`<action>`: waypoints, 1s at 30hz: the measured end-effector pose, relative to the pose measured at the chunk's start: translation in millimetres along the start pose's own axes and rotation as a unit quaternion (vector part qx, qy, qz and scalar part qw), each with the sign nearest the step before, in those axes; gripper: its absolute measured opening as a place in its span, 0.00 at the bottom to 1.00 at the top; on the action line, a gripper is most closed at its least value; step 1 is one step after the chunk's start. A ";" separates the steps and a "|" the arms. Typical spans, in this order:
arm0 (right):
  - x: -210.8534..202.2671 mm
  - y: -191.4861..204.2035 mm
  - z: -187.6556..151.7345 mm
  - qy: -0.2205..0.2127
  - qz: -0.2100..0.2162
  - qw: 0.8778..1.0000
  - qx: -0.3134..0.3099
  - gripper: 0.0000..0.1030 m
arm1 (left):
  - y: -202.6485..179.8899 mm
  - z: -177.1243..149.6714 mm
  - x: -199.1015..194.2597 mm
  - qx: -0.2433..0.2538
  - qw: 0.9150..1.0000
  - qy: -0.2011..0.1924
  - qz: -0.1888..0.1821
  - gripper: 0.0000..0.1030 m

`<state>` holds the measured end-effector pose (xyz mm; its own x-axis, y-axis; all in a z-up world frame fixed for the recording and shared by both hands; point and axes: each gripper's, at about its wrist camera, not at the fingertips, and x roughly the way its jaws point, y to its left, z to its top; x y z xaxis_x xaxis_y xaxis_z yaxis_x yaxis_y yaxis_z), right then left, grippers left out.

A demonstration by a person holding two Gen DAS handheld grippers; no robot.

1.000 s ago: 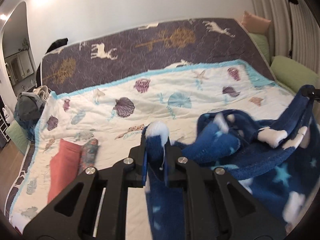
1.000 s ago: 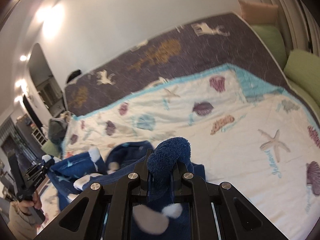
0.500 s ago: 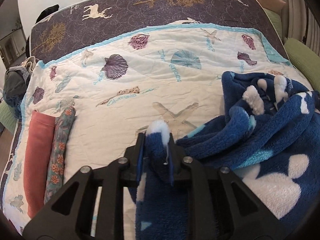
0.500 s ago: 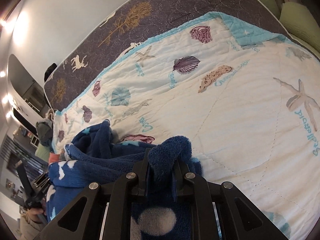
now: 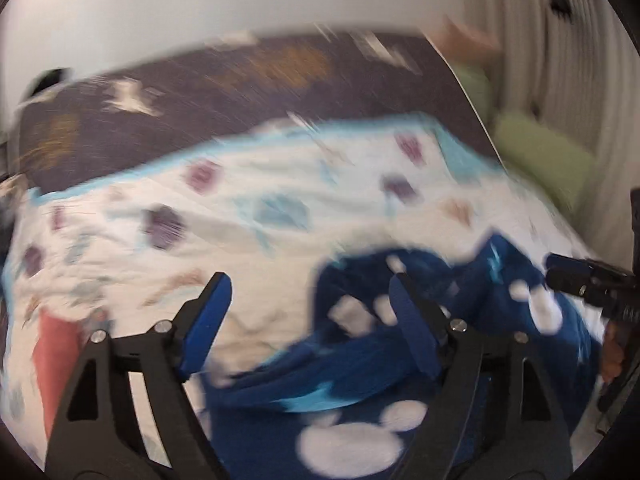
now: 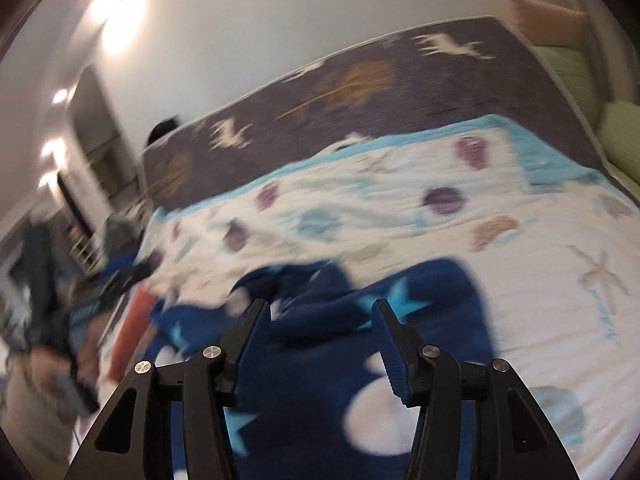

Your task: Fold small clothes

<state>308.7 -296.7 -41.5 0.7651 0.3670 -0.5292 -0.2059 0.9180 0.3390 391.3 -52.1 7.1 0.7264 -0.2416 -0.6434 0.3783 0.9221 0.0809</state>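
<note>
A dark blue fleece garment (image 5: 360, 364) patterned with white blobs and light blue stars is seen lying crumpled on the white seashell-print quilt (image 5: 248, 208) of the bed, toward its near right part in the left wrist view; in the right wrist view the same garment (image 6: 420, 320) is spread directly below and ahead of the camera. The left hand-held gripper (image 5: 308, 320) is held above the garment's left edge with its blue-padded fingers spread wide, nothing being gripped between them; its right finger is seen over the fleece and its left finger over bare quilt. The right hand-held gripper (image 6: 320, 340) is likewise held wide open, tilted downward over the fleece, with fabric visible through the gap but not pinched. At the right edge of the left wrist view the right tool's black body and part of the hand holding it are visible. Both views are smeared by motion blur, so fine detail cannot be told. A folded reddish-orange cloth (image 5: 56, 352) is seen at the quilt's left near edge. A dark purple blanket with deer and trees (image 6: 360, 88) is laid across the far part of the bed, and green cushions (image 5: 544, 160) are placed along the right side.
</note>
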 end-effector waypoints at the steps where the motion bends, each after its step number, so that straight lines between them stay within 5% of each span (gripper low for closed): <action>1: 7.2 -1.9 -7.1 0.011 0.000 1.000 0.000 0.52 | -4.5 2.3 19.2 0.015 0.999 0.030 0.004 0.79; 4: 27.8 -10.4 -18.4 0.048 -0.014 0.999 0.009 0.52 | -9.8 -0.9 78.9 0.042 0.991 0.129 0.019 0.67; 6: 32.2 -19.0 -19.7 0.057 -0.009 0.998 0.025 0.52 | -10.6 -7.3 96.4 0.036 0.987 0.160 0.000 0.52; 8: 30.3 -24.8 -18.7 0.056 0.002 0.998 0.040 0.52 | -18.6 -12.9 103.7 0.044 0.985 0.166 -0.031 0.14; 11: 28.3 -30.1 -18.3 0.049 -0.002 0.997 0.052 0.52 | -41.8 -12.5 82.5 0.102 0.990 0.099 -0.014 0.12; 14: 33.1 -33.3 -19.7 0.055 -0.003 0.997 0.062 0.52 | -42.3 12.2 56.7 0.071 0.996 0.032 -0.045 0.12; 16: 33.4 -32.1 -21.3 0.054 -0.009 0.997 0.058 0.52 | -33.0 26.9 63.3 0.057 0.998 0.035 -0.023 0.13; 19: 33.9 -28.4 -21.2 0.053 -0.012 0.997 0.048 0.52 | -16.6 27.3 76.3 0.057 0.995 0.049 0.062 0.14; 21: 35.0 -28.6 -21.7 0.055 -0.011 0.997 0.047 0.52 | -1.8 20.0 65.4 0.026 0.998 0.049 0.032 0.22; 23: 35.3 -29.0 -21.9 0.056 -0.011 0.997 0.046 0.52 | 8.0 7.2 49.0 0.018 0.999 0.041 -0.002 0.42; 30: 35.2 -24.3 -24.7 0.051 -0.017 0.998 0.036 0.52 | 13.4 -34.5 60.4 0.077 0.993 0.092 0.010 0.46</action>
<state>325.6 -302.4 -87.6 0.7042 0.3532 -0.6159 -0.1346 0.9182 0.3725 420.4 -43.8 -56.9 0.6234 -0.1512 -0.7671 0.4575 0.8661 0.2011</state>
